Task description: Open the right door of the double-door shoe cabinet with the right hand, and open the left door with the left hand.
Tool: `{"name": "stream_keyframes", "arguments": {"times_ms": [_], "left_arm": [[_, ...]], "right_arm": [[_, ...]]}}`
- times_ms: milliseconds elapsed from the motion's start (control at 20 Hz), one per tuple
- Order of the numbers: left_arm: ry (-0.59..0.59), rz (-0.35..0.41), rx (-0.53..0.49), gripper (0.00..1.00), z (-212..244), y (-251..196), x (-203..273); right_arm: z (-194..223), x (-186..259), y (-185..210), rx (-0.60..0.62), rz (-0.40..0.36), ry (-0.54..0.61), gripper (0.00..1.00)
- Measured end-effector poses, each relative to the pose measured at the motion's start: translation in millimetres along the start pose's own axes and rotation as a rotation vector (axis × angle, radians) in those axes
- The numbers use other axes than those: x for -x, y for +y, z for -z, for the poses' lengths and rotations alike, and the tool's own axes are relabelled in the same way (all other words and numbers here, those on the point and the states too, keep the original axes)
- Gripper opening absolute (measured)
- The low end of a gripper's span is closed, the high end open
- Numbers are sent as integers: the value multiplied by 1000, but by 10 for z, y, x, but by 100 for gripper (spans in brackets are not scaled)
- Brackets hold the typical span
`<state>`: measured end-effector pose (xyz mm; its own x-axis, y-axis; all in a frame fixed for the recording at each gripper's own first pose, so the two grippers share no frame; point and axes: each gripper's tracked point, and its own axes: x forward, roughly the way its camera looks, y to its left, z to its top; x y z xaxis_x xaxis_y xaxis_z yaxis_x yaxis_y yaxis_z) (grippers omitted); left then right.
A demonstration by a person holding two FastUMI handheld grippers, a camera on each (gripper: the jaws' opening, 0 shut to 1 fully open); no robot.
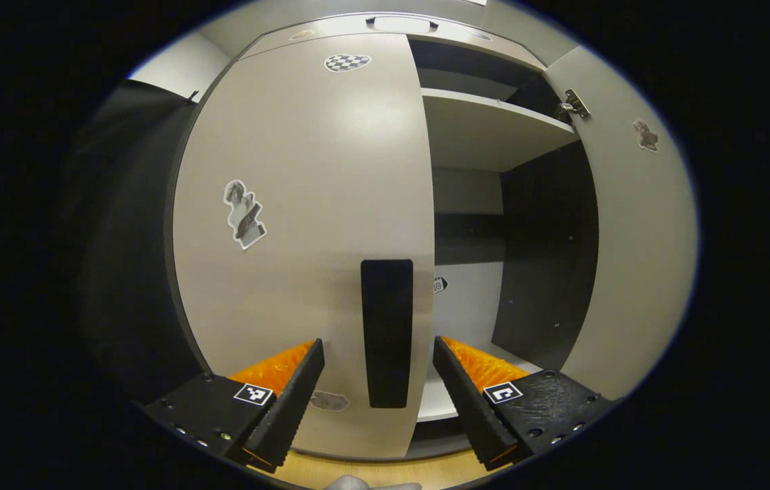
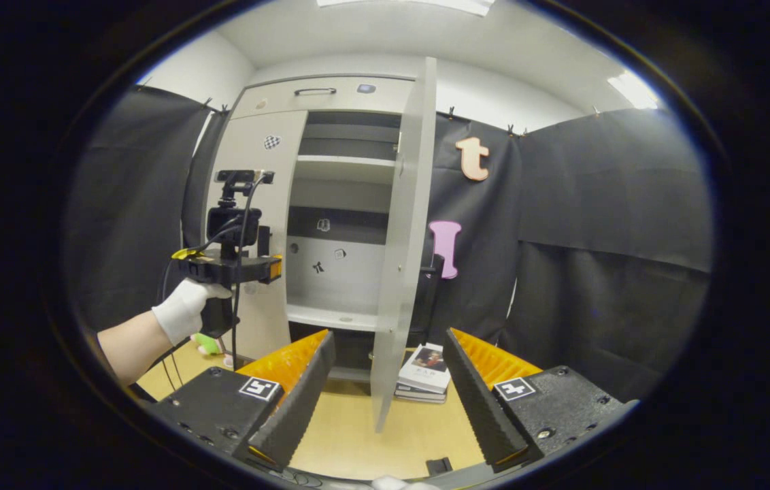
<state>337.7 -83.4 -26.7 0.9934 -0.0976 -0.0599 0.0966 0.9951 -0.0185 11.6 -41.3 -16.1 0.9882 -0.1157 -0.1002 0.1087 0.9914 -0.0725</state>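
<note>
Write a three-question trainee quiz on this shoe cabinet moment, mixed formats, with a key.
1. True or false: the right door is already swung open.
2. Which part sits between the left claw fingers? A) the hinge B) the left door's black handle C) a shelf
3. Fill in: on the floor beside the open door lies a stack of ____.

Key: 1 true. 2 B; the fingers flank it without pressing. 3 books.
</note>
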Motion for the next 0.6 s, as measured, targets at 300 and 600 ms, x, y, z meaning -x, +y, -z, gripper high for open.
{"name": "stream_keyframes", "arguments": {"times_ms": [300, 600], "left_arm": [[2, 6, -6, 58, 31, -7, -113], [27, -2, 18, 22, 72, -3, -130]], "right_arm": [[-65, -27, 48, 10, -23, -4, 100], [-141, 45, 66, 7, -35, -24, 99]]}}
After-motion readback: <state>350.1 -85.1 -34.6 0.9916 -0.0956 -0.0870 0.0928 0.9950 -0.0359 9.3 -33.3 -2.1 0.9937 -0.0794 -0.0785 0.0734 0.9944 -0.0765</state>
